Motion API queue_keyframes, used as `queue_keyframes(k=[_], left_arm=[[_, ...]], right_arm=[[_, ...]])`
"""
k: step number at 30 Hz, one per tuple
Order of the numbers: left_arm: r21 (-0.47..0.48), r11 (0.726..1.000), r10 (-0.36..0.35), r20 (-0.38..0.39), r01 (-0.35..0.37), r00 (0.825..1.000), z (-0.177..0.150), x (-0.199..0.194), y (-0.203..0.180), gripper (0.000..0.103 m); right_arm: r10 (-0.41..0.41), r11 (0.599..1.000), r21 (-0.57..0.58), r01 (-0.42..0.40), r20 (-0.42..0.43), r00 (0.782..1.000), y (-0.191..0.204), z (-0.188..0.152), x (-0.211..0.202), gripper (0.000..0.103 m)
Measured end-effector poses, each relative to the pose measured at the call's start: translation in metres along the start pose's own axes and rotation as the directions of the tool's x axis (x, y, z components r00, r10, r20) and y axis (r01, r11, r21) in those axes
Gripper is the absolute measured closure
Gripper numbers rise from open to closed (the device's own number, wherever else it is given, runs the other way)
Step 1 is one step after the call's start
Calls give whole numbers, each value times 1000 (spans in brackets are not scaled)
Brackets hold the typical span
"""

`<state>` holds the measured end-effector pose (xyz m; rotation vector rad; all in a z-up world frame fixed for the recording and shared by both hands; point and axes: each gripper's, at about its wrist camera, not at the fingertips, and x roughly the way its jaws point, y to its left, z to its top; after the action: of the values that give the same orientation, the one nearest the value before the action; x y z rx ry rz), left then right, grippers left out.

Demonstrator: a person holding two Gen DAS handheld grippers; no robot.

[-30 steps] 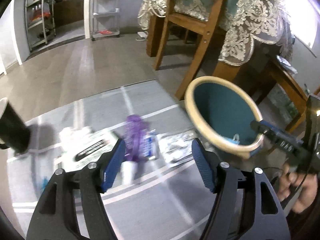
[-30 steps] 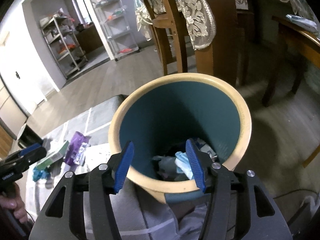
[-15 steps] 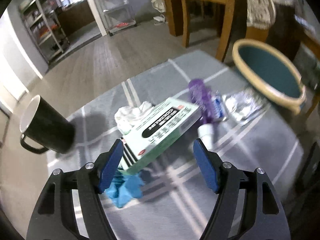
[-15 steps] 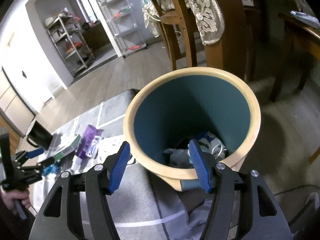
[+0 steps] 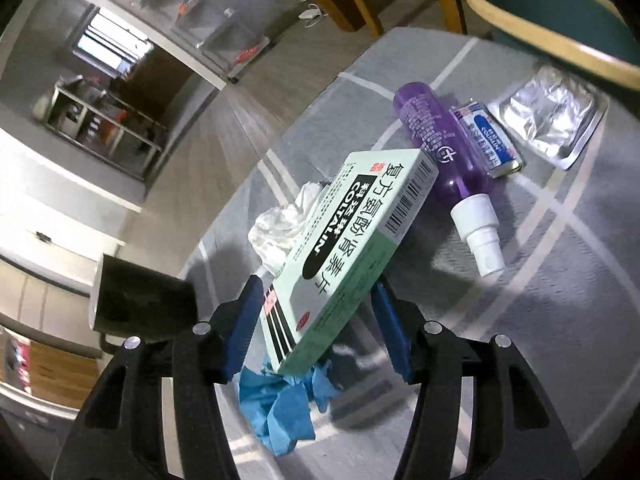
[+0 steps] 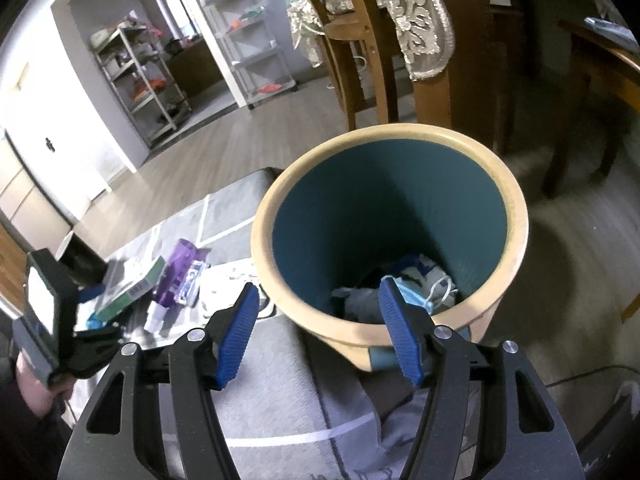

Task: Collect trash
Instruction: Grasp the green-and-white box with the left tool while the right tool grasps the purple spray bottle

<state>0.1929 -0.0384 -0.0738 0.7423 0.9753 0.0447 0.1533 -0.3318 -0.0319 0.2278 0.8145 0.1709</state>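
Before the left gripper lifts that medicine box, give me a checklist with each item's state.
1. Medicine box between the left gripper pads as the jaws close: ok.
2. Pads pressing on the box: cannot tell.
3. Box free of the blue glove under it: cannot tell.
4. Purple spray bottle outside the jaws: ok.
5. Bin mouth unobstructed: ok.
6. Right gripper empty: ok.

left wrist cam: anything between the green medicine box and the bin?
Yes. In the left wrist view, a purple spray bottle, a small blue-and-white packet and a foil blister pack lie between the medicine box and the bin.
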Motion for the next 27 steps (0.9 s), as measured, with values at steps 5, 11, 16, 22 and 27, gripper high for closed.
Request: queue_keyframes(k=[5,11,16,22,27], left_arm=[[-20,1000,16,22,-15,1000,0,-5,3,74],[-137,990,0,114,16,993,-2,-27,24,84],[-307,942,-70,203,132,977,-11,-49,59,86],[-520,766,-215,349,379,912,-38,-66,106,86],[-609,585,-300,451,535,841,-73,-64,129,86]], right_arm=[[25,999,-42,-25,2,1000,12,-3,0,39],[78,991,-107,-78,3,997,36,-4,1,39],[108,983,-150,-111,-28,994,63,-4,10,39],[140,977,-150,-153,-95,986,102,-3,37,39],[146,974,-149,-169,-148,978,132,-2,63,39]])
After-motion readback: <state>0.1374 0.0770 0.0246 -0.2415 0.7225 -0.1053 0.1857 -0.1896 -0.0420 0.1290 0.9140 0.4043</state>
